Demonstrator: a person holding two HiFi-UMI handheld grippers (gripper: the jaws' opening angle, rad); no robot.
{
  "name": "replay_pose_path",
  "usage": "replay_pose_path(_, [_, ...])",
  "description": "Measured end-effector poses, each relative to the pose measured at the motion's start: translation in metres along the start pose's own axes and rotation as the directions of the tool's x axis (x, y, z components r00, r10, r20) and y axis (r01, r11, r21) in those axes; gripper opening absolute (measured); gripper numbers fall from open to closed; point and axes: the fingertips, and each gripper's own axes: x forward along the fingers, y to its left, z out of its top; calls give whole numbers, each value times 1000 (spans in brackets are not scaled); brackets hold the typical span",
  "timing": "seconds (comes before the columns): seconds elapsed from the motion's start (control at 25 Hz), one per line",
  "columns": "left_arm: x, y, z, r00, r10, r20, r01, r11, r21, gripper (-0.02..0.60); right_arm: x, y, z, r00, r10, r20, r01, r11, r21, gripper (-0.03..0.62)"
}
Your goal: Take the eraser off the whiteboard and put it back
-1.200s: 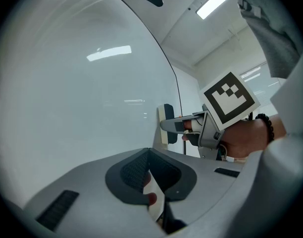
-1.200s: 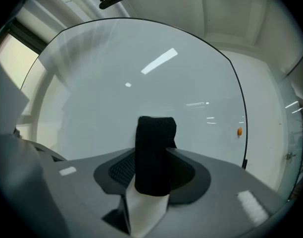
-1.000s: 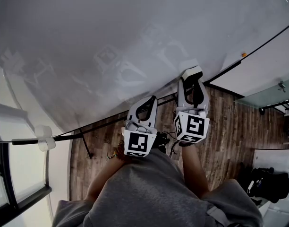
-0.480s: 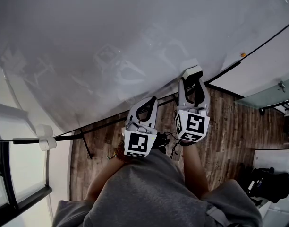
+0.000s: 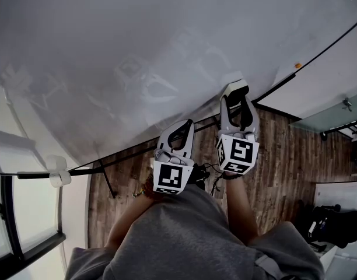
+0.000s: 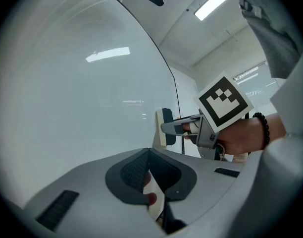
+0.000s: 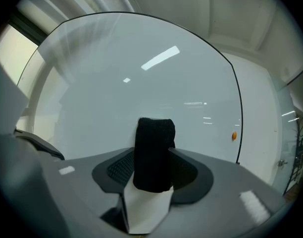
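The eraser (image 7: 154, 150) stands between the jaws of the right gripper (image 5: 237, 95), at their tips, with its flat face against the whiteboard (image 7: 141, 83) straight ahead of them. The jaws have just been opening. The pads (image 7: 119, 170) lie against the eraser's two sides and no gap shows on either side, so the grip reads as a light hold at a medium-wide setting. The left gripper (image 6: 149, 157) hangs beside the right one and a little short of the whiteboard, with its jaws together and nothing between them. Handling, as a judgement: the eraser is light, and its dark back looks stiff enough to take pad pressure without deforming. The pale layer on the whiteboard side is probably softer, so keep the pads off it. The whiteboard is smooth and glossy, and the eraser may slide along it under a sideways push. Whether a magnet holds it there cannot be told. Take hold across the narrow width, one pad on each long side of the dark back, about halfway up. That is where the right gripper sits now. The long axis runs up and down the whiteboard, crosswise to the line the jaws point along and upright between the pads. The dark back faces the right gripper and the pale face points away, onto the whiteboard. Seen from the left gripper, the eraser is edge-on, a thin upright slab.
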Motion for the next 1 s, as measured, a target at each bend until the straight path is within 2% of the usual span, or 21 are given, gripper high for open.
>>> replay_pose_path(1.0, [-21, -10, 2, 1000, -3, 0, 3, 1000, -3, 8, -24, 6, 1, 1000, 4, -6, -4, 1000, 2, 213])
